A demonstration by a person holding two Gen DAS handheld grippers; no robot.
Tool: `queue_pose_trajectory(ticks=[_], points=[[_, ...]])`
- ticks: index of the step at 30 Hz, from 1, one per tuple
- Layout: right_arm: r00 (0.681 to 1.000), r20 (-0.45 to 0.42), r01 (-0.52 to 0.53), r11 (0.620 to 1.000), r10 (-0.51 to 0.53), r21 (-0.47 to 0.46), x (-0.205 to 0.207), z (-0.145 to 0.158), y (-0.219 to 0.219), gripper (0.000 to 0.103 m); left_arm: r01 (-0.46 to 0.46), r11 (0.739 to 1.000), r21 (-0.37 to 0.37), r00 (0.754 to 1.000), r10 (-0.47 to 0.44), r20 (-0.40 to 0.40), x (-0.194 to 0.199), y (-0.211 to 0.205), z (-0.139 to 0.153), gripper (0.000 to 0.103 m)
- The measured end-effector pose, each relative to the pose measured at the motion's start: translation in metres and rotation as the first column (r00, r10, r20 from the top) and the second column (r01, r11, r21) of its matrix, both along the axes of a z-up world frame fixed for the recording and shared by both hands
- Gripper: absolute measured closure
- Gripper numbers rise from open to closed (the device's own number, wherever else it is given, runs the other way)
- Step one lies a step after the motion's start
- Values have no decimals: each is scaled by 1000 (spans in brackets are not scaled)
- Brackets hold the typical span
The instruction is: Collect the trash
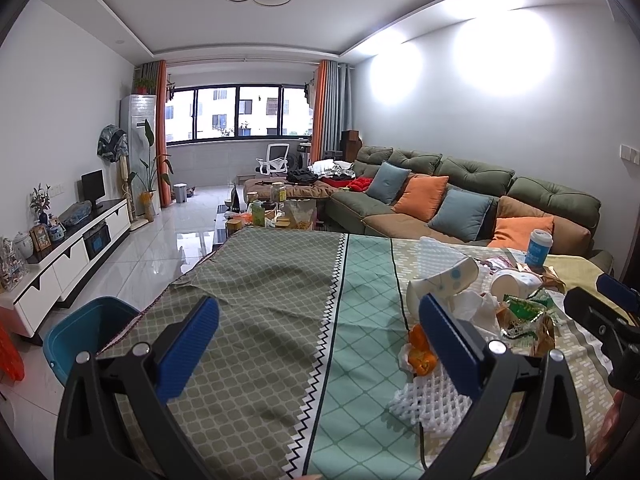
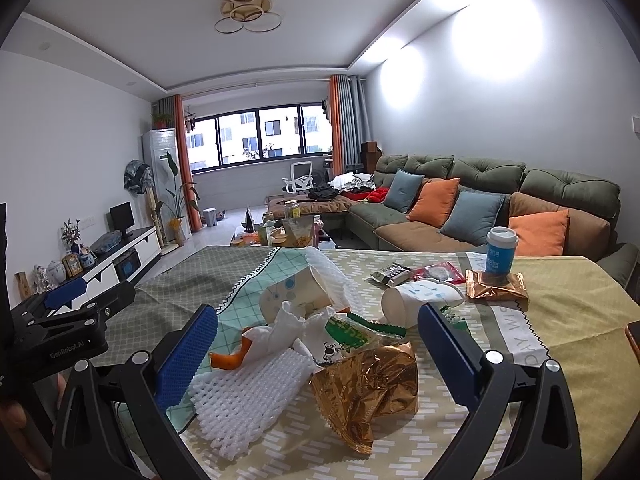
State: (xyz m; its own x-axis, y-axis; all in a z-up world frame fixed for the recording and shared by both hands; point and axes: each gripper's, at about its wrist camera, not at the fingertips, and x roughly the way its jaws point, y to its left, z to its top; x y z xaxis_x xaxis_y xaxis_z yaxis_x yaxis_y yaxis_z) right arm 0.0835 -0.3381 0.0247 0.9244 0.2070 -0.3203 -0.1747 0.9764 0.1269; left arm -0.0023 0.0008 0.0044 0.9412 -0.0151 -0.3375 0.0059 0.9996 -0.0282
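We hold both grippers, left gripper (image 1: 318, 344) and right gripper (image 2: 318, 350), jaws wide open and empty, above the tabletop (image 1: 256, 304), gold wrapper (image 2: 366, 392) and white foam net (image 2: 248, 396) near its front edge

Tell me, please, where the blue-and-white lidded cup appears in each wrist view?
Left wrist view: the lidded cup stands far right, at the table's back edge, before the sofa.
Right wrist view: the lidded cup stands right of centre, upright on a gold wrapper.
Shared landmark: the orange cushion just behind it.

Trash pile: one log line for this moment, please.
left gripper: open, empty | right gripper: open, over trash pile | blue bin: left of table | nothing grasped
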Motion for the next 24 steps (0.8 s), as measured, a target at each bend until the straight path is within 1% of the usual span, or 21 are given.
queue_pose_trajectory(ticks=[24], points=[[1000, -2, -3, 1000, 3, -1, -2, -3, 0, 3, 5, 1000, -3, 1000, -5, -6, -3, -3, -3, 3]])
